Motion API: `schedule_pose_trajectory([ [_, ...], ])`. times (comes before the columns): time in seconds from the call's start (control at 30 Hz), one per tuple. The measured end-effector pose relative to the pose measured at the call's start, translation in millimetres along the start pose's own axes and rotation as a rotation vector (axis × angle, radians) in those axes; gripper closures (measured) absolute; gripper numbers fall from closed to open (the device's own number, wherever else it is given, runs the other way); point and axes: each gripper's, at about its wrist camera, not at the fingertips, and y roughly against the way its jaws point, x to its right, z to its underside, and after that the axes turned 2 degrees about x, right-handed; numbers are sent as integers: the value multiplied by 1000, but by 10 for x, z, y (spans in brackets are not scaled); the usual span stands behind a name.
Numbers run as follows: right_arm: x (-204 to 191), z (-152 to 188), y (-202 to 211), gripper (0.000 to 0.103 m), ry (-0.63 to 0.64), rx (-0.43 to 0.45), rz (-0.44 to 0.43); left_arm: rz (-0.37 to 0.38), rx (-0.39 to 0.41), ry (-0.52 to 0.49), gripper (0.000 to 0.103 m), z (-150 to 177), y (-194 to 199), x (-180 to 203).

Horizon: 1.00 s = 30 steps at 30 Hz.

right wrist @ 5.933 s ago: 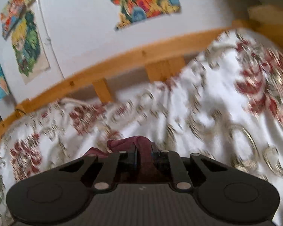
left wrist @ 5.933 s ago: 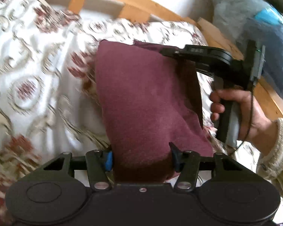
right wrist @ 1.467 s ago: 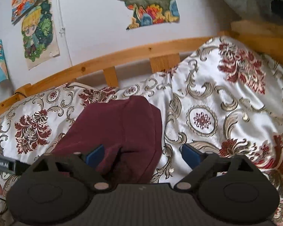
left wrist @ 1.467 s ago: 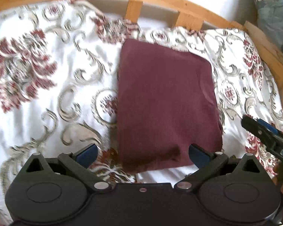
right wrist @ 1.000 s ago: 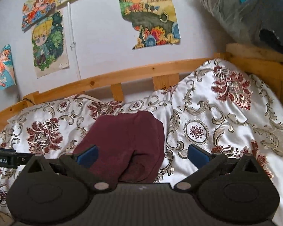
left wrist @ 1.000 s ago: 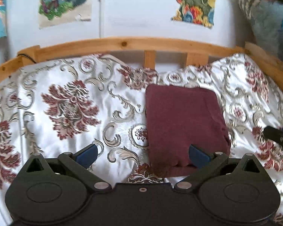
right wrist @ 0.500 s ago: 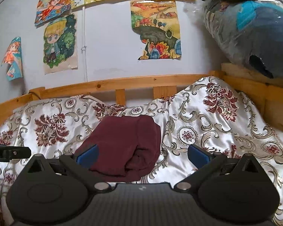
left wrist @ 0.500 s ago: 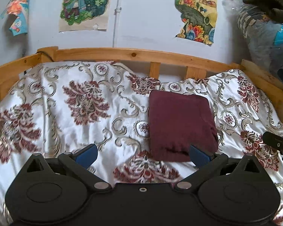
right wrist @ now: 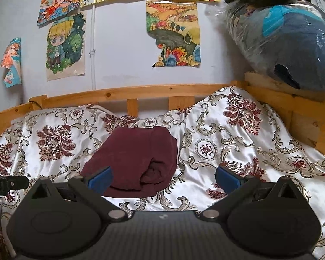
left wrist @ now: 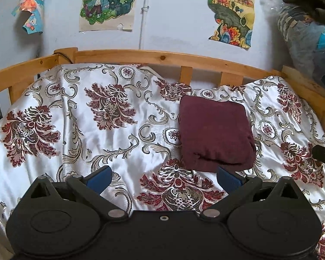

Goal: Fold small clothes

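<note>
One bed [left wrist: 54, 117], patterned cover across the whole frame, wooden rail behind. One folded maroon garment [left wrist: 214, 132] lies on it, right of centre in the left view, lower centre-left in the right view [right wrist: 136, 160], long axis running away from the cameras. Two tongs: left tongs [left wrist: 163, 178] and right tongs [right wrist: 163, 178] both spread wide, holding nothing, garment just ahead.

We've got a wooden bed frame [left wrist: 162, 57] here, white floral bedspread [left wrist: 119, 134] over it. Pale wall [right wrist: 123, 49] behind the frame has cartoon posters [right wrist: 65, 47] taped up. Right of the frame, a plastic-wrapped bundle [right wrist: 288, 36].
</note>
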Motion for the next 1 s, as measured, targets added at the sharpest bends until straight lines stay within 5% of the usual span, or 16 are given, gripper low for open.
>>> schedule_pose_trajectory([
  [1.0,-7,0,-25,0,7,-7,-2,5,-4,-13,1,25,-14,22],
])
